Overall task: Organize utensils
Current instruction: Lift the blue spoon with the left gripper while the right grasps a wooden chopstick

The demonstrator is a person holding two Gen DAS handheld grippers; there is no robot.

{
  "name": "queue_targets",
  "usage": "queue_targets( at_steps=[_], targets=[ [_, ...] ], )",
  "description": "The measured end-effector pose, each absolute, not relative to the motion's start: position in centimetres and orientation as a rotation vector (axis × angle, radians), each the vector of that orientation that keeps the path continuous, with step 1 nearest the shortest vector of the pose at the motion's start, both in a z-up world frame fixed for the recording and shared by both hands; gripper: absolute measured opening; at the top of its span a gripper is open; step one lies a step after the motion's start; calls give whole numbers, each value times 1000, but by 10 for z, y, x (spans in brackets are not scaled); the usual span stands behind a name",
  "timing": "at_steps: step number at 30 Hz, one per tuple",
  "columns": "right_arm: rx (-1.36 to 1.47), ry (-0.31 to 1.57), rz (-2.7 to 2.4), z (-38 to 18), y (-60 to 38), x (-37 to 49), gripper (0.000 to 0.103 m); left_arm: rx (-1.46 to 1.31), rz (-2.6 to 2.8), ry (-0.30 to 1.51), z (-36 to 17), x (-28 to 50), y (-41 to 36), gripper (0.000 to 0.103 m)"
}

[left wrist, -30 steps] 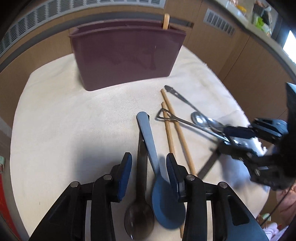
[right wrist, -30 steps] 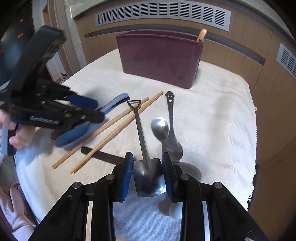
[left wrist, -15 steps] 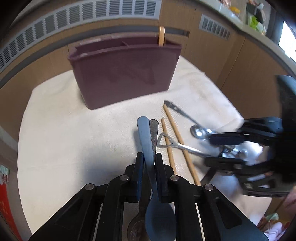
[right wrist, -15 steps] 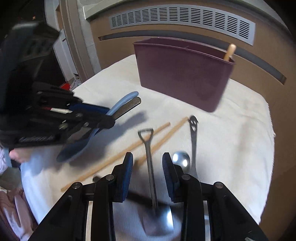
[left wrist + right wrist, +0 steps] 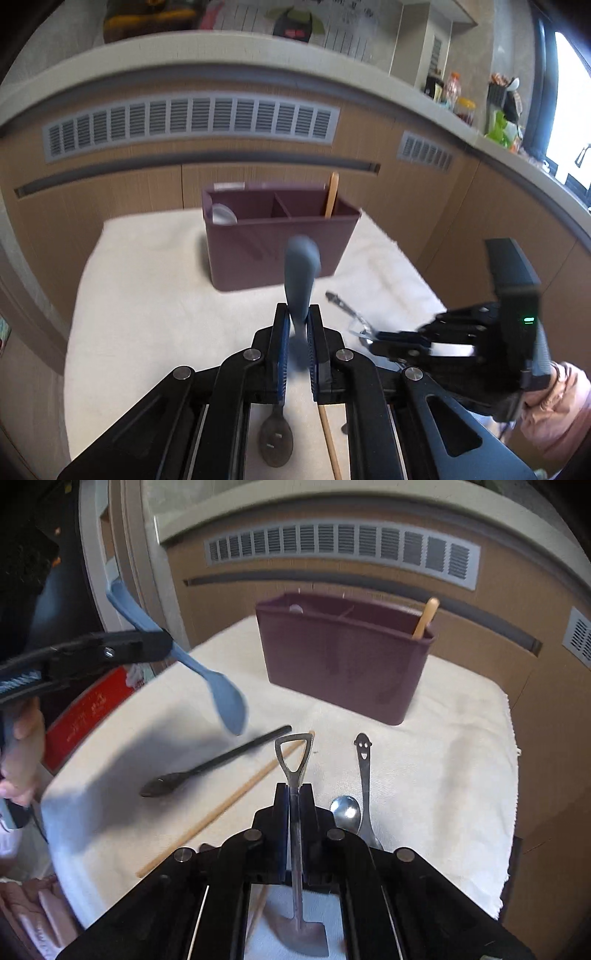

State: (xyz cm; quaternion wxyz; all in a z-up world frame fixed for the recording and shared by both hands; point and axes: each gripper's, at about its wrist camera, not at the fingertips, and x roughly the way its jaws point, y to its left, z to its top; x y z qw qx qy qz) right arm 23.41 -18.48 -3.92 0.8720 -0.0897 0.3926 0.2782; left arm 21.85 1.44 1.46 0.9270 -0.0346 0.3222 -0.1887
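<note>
A counter draped in a cream woven cloth (image 5: 443, 760) carried a dark maroon plastic utensil caddy with divided compartments (image 5: 343, 661) at its far side, one wooden stick standing in its right compartment. The left hand-held gripper (image 5: 297, 325) pinched a blue plastic spoon (image 5: 301, 273) by its handle, lifted clear of the cloth. The right hand-held gripper (image 5: 294, 797) pinched a shovel-shaped metal spoon (image 5: 293, 768). On the cloth lay a long wooden chopstick (image 5: 229, 805), a black spoon (image 5: 207, 768), a smiley-handled metal spoon (image 5: 364, 775) and a small shiny metal spoon (image 5: 345, 812).

5 spoons (image 5: 229, 698), 1 chopstick (image 5: 236, 797), 1 holder (image 5: 343, 657).
</note>
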Motion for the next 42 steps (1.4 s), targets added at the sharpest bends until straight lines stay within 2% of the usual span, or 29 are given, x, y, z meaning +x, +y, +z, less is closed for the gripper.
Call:
queue_targets(
  at_steps=[5,7,16,23,30,33,36,42],
  targets=[
    [-151,749,583,-18,-196,219,4,-78,-394,627,28,212,10,8],
    [-134,731,586,-11,-201,213,4,-74,-398,618,32,205,8,4],
    [-112,631,575,29,-207,201,3,-82,-415,553,61,184,7,4],
    [-144,532,580,72,-202,204,2,-78,-419,452,105,186,6,4],
    [-196,673,627,26,-191,222,3,-82,-409,446,107,192,12,4],
    [-219,758,650,-6,-180,235,11,-101,-400,478,95,197,17,4],
    [-249,862,651,-41,-164,256,31,-117,-393,499,86,202,21,4],
    [-235,951,575,-93,-147,294,31,-119,-383,520,73,206,27,4]
  ],
)
